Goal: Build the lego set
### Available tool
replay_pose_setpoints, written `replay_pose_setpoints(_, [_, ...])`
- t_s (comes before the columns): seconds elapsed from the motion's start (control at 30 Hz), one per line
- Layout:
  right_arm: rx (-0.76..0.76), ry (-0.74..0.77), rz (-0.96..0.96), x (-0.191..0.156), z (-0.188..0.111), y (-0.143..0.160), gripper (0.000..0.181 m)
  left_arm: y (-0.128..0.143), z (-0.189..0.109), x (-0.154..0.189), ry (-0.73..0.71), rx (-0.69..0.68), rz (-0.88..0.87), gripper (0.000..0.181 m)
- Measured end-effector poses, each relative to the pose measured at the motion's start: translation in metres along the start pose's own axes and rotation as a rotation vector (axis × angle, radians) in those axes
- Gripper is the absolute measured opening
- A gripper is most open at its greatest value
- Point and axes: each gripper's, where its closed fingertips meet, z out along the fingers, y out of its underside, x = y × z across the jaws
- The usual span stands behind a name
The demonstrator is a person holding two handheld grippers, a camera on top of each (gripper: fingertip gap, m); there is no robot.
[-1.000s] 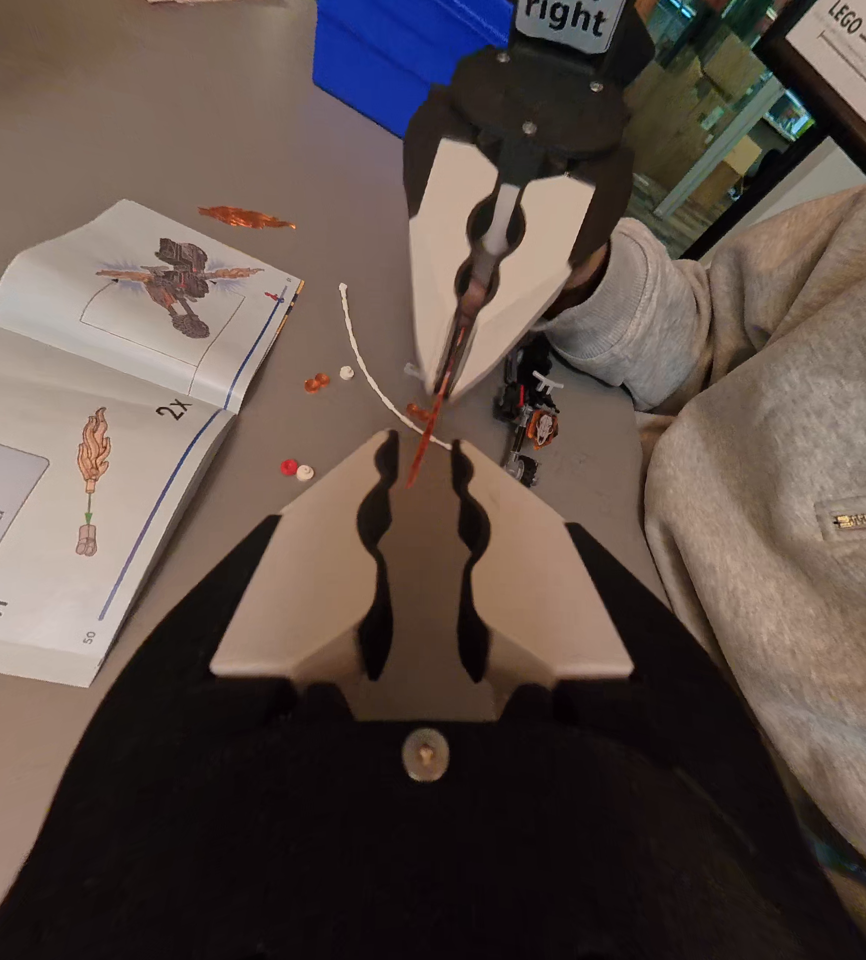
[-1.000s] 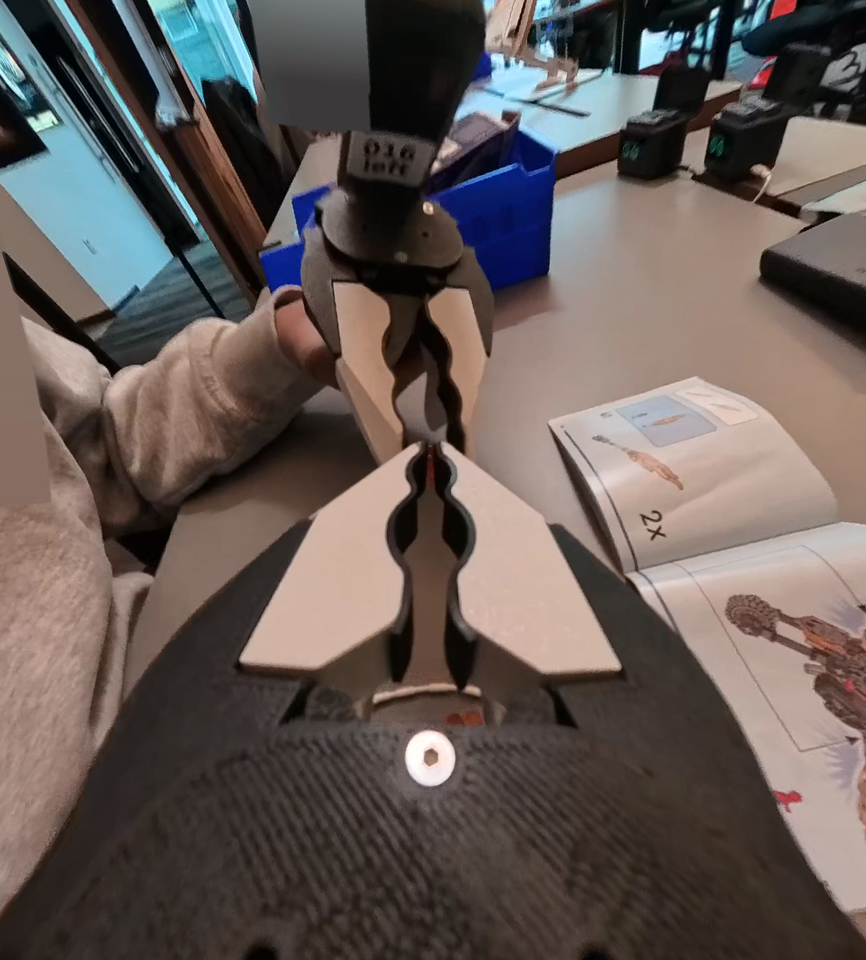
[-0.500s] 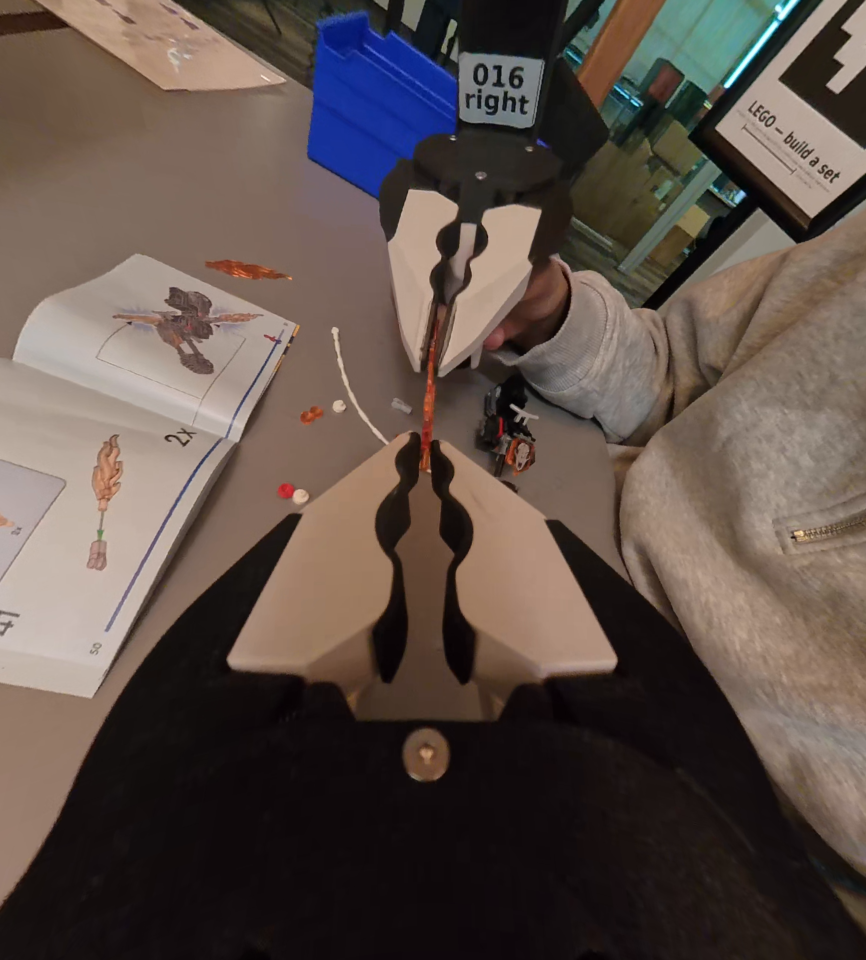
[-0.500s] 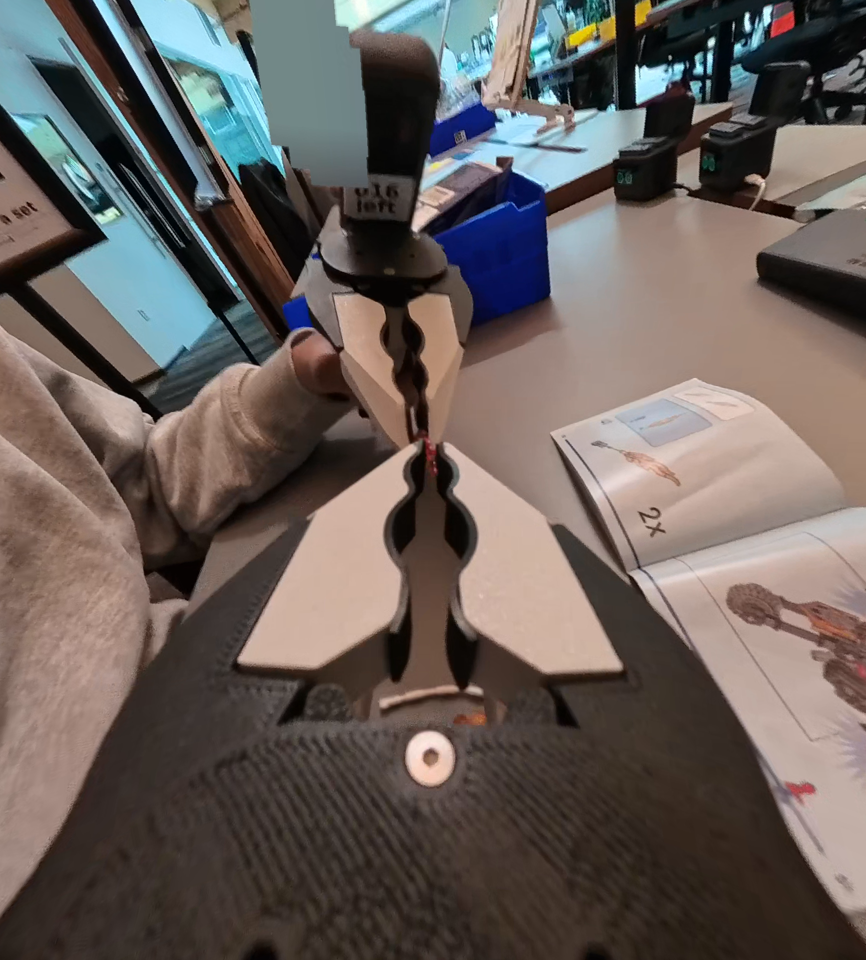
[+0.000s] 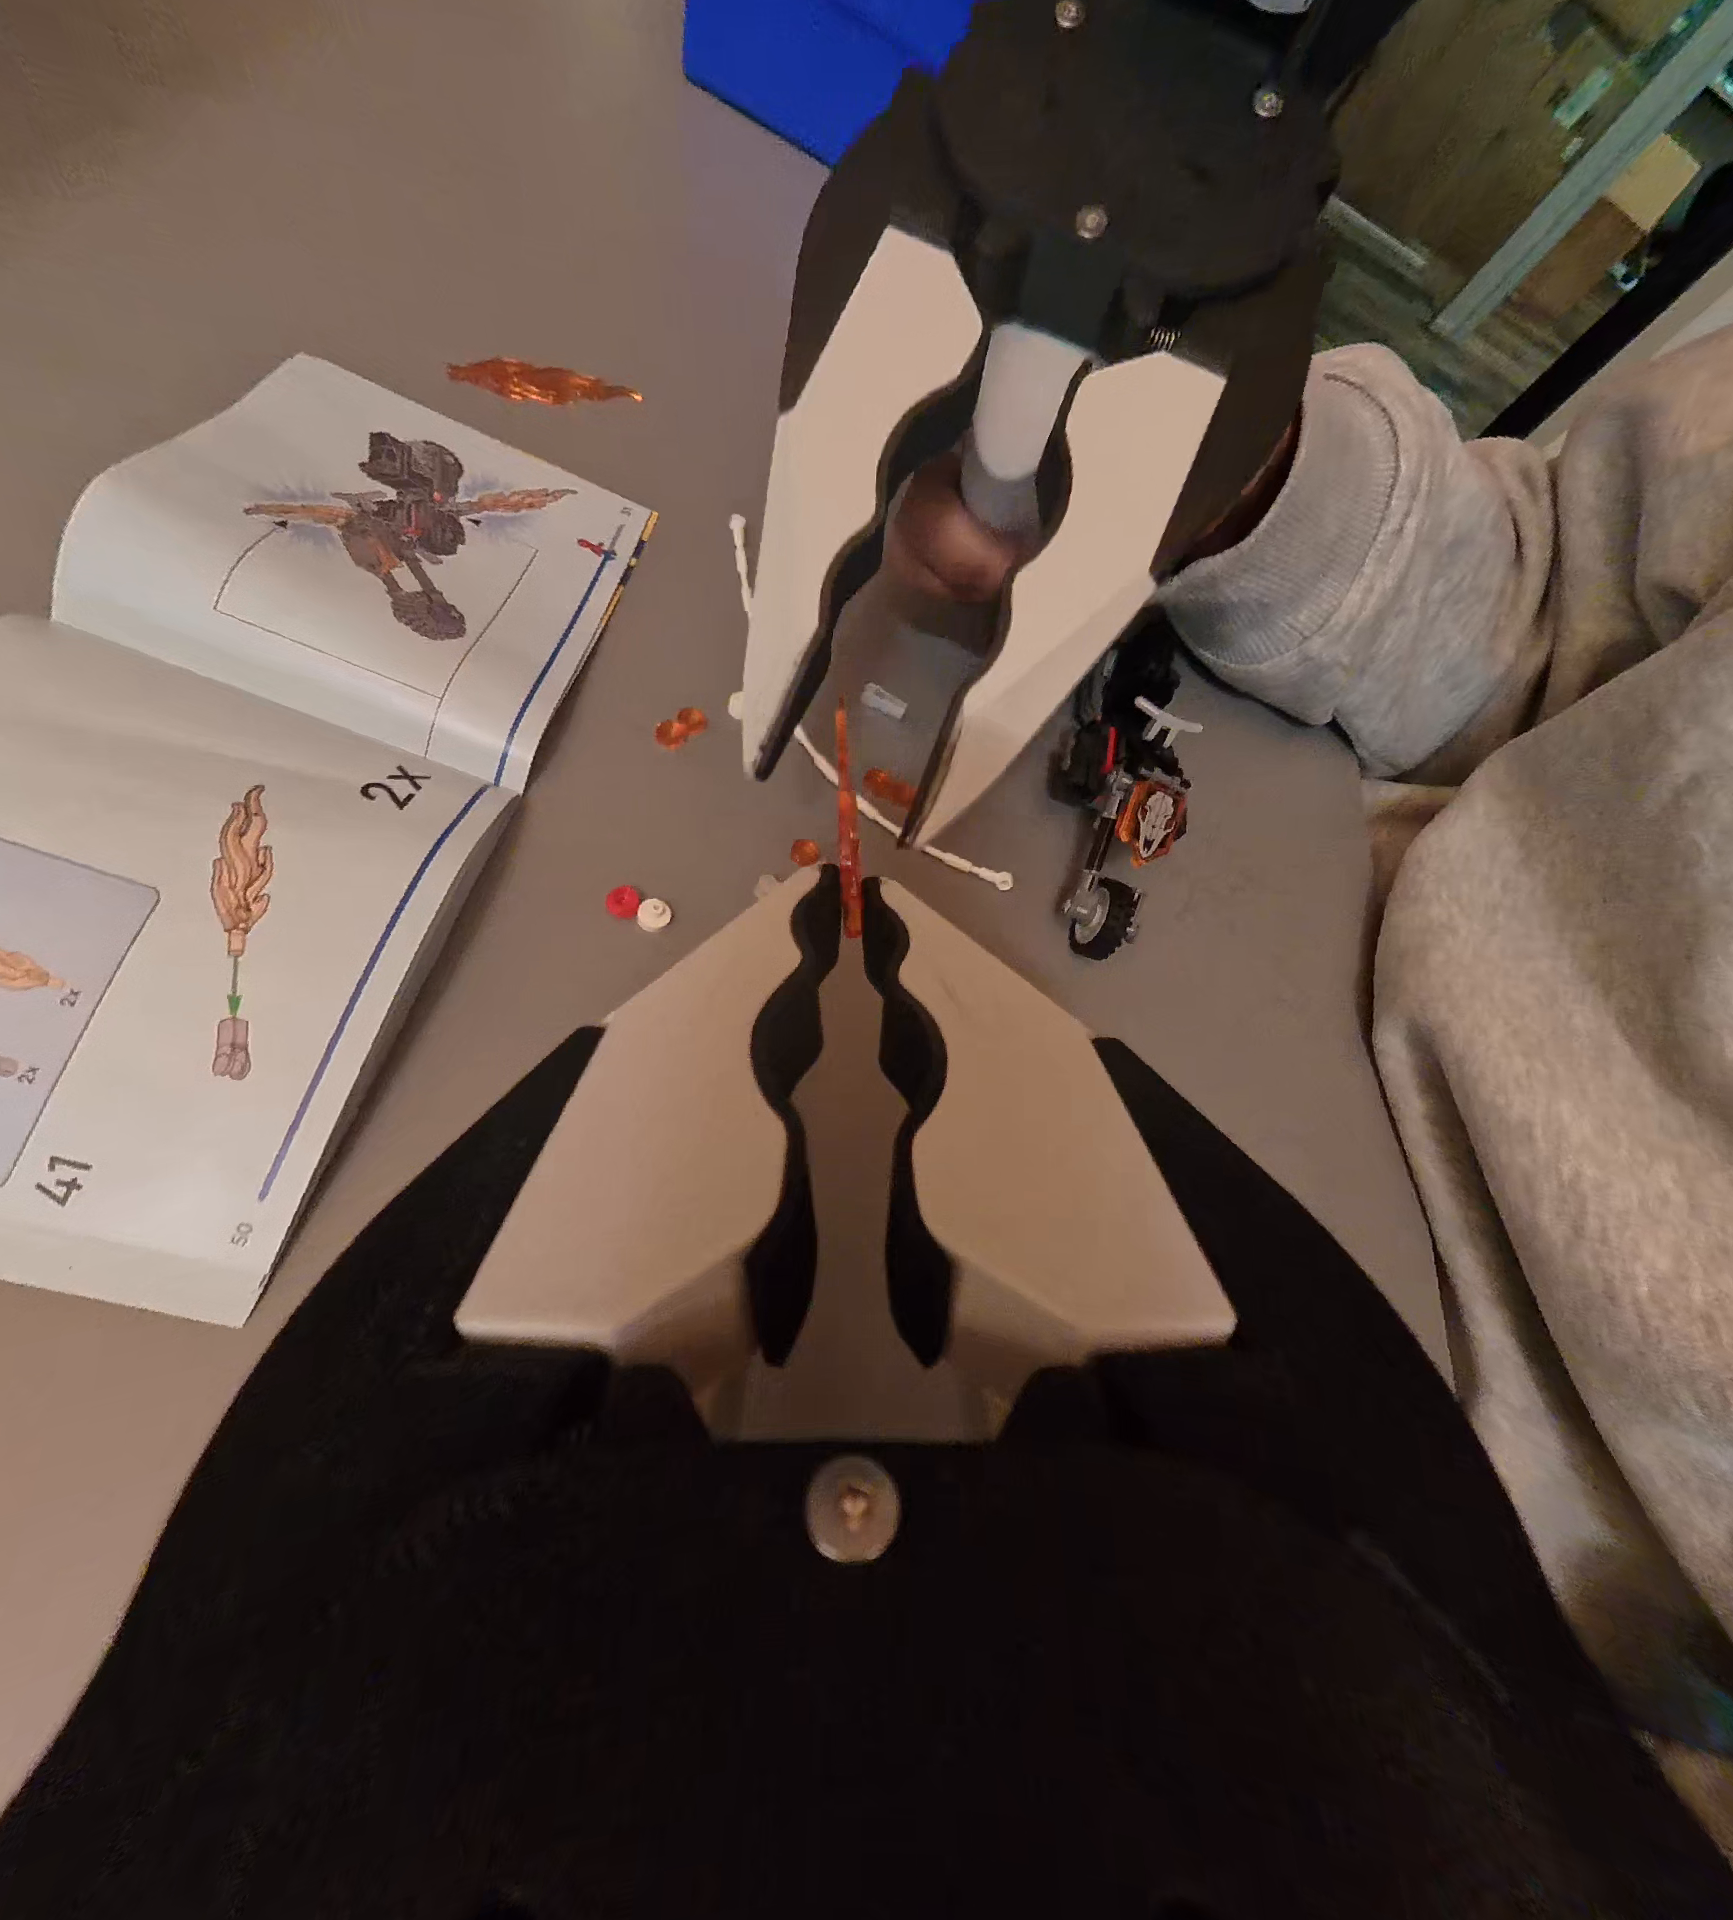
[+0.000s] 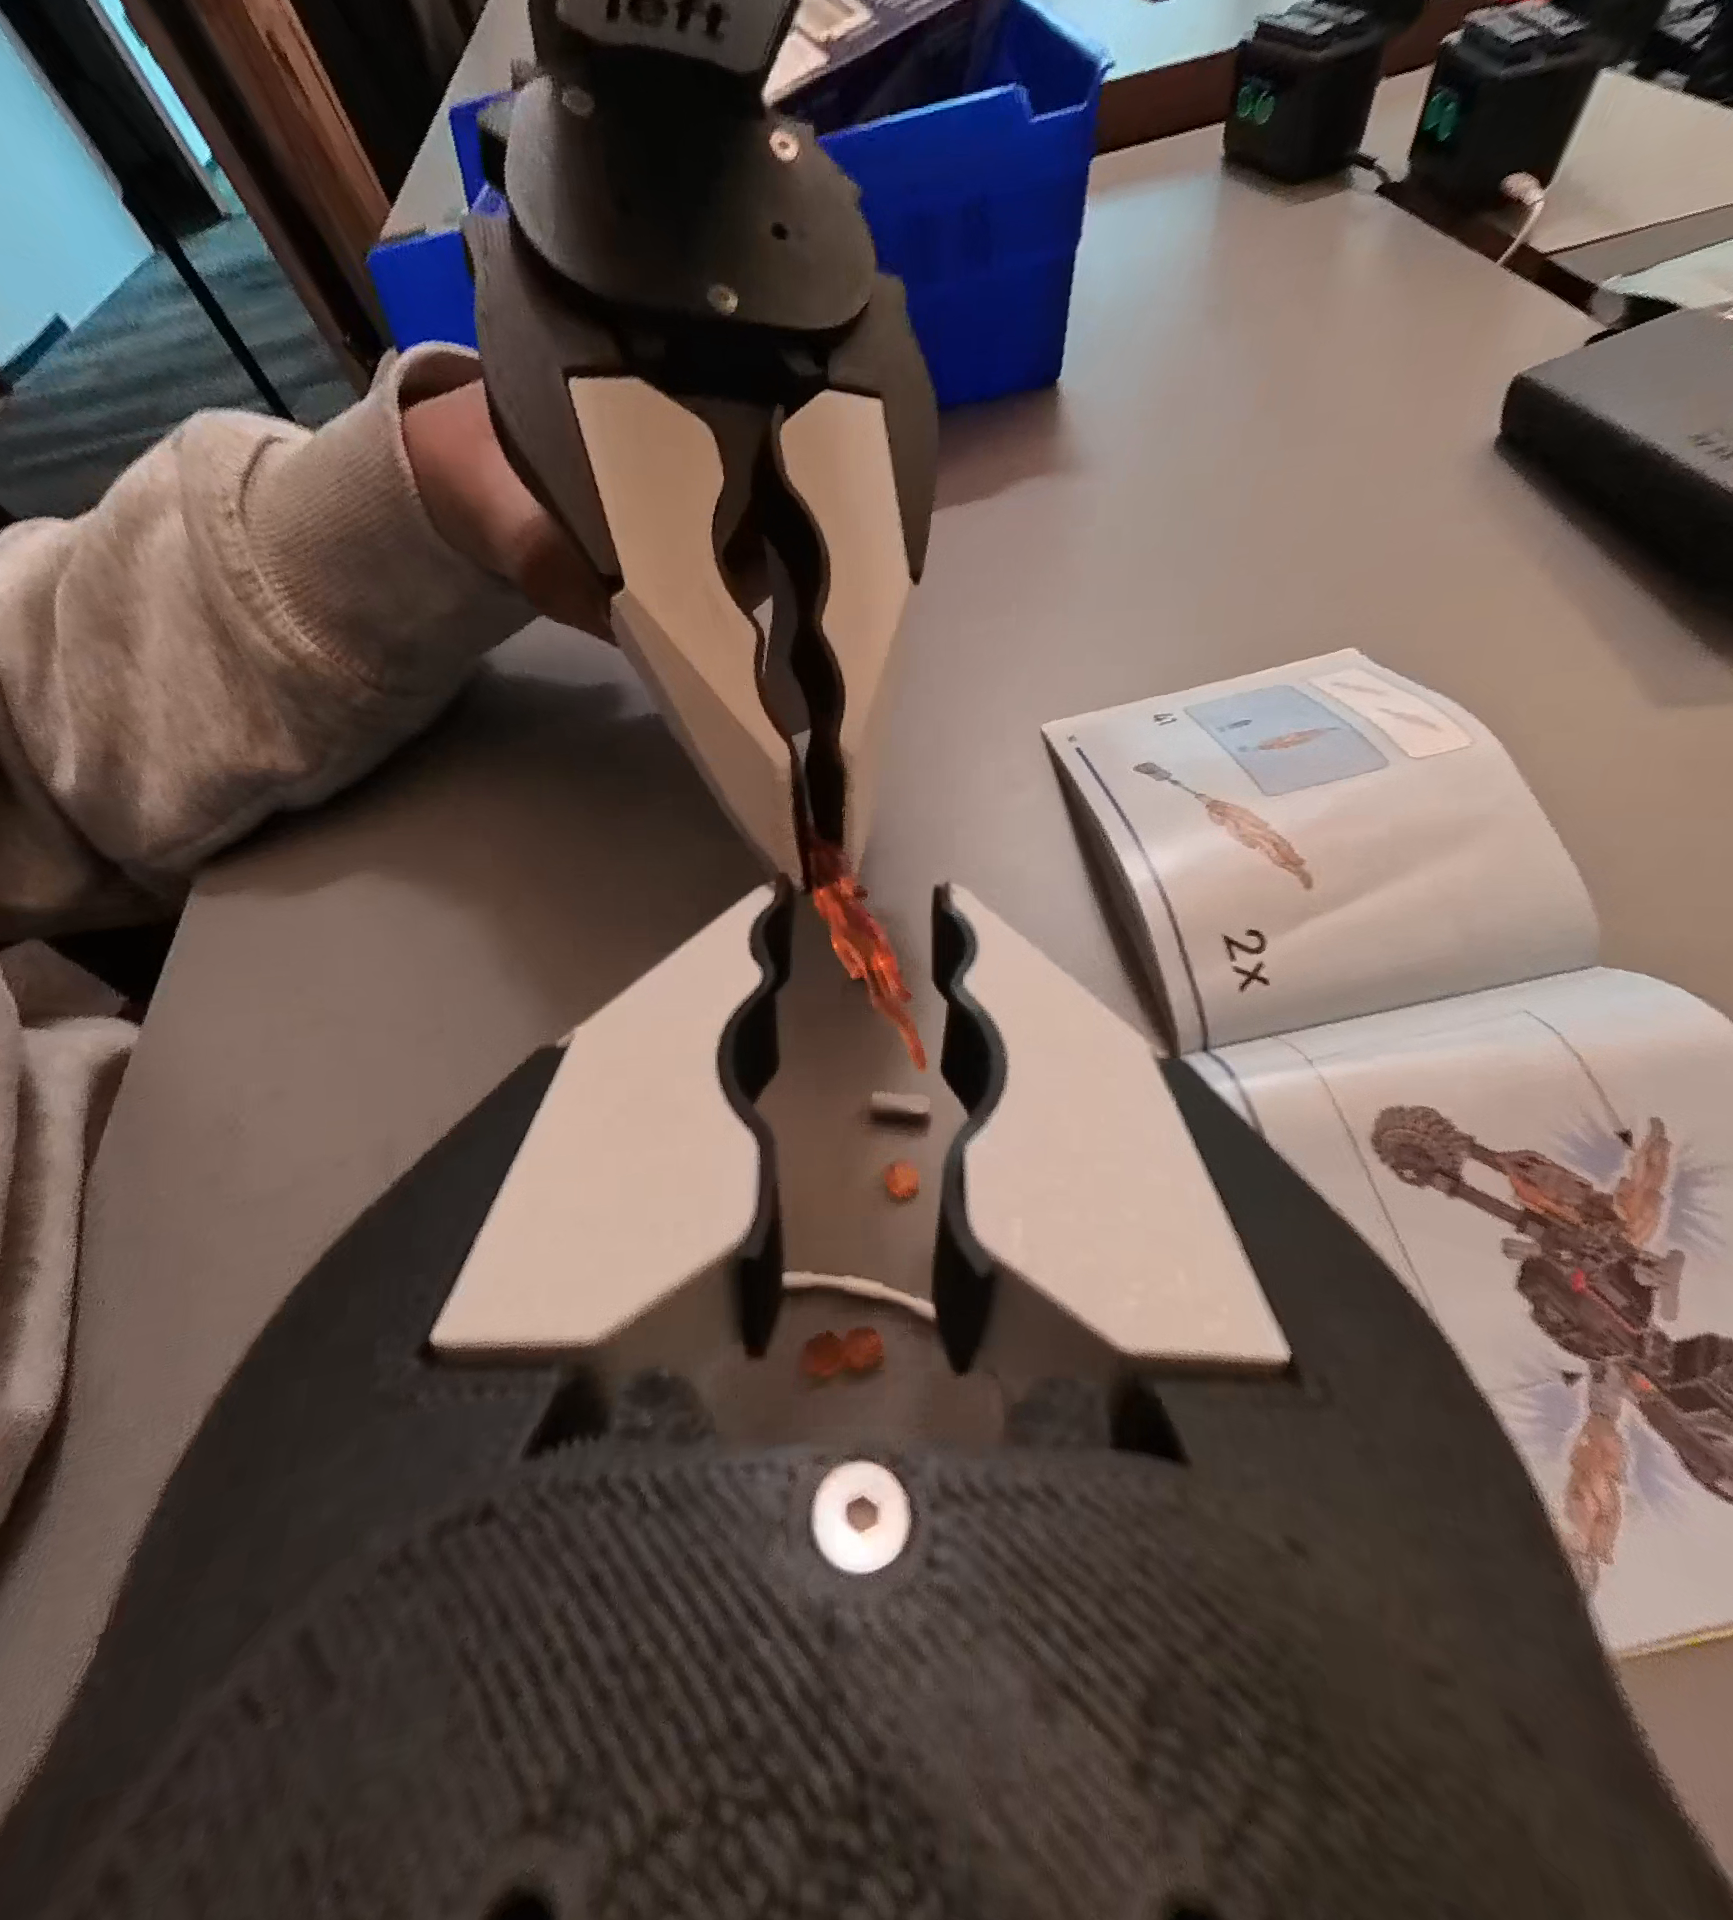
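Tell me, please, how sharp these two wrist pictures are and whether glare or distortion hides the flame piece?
Left wrist view: the flame piece and left gripper look sharp, the frame edges are smeared, and wide-angle bending curves the booklet. Right wrist view: the flame piece is slightly soft between the open right gripper fingers; lighting is even, no glare, and shadows on the table are soft.

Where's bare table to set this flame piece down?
Free: the tabletop beyond the open booklet, and the stretch between the booklet and the black box. Crowded: between booklet and motorcycle, where studs and a white chain lie.
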Motion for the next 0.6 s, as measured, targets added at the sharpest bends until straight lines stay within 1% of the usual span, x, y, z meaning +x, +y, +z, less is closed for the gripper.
replay_pose_setpoints(0.1, [-0.040, -0.003, -0.036, -0.003, 0.004, 0.006, 0.020, 0.000, 0.001, 0.003, 0.011, -0.002, 0.016, 0.002])
replay_pose_setpoints(0.27, [-0.074, -0.020, -0.071, -0.009, 0.007, 0.011, 0.004, 0.003, 0.004, 0.004, 0.009, -0.019, 0.032, 0.002])
replay_pose_setpoints(0.43, [-0.077, -0.057, -0.075, -0.015, 0.007, 0.012, 0.000, 0.005, 0.004, 0.007, 0.021, -0.028, 0.044, 0.002])
replay_pose_setpoints(0.53, [-0.057, -0.097, -0.076, -0.020, 0.004, 0.008, 0.000, 0.004, 0.002, 0.013, 0.066, -0.012, 0.049, 0.002])
replay_pose_setpoints(0.6, [-0.062, -0.093, -0.097, -0.019, 0.000, 0.009, 0.000, 0.004, 0.001, 0.013, 0.072, -0.012, 0.043, 0.002])
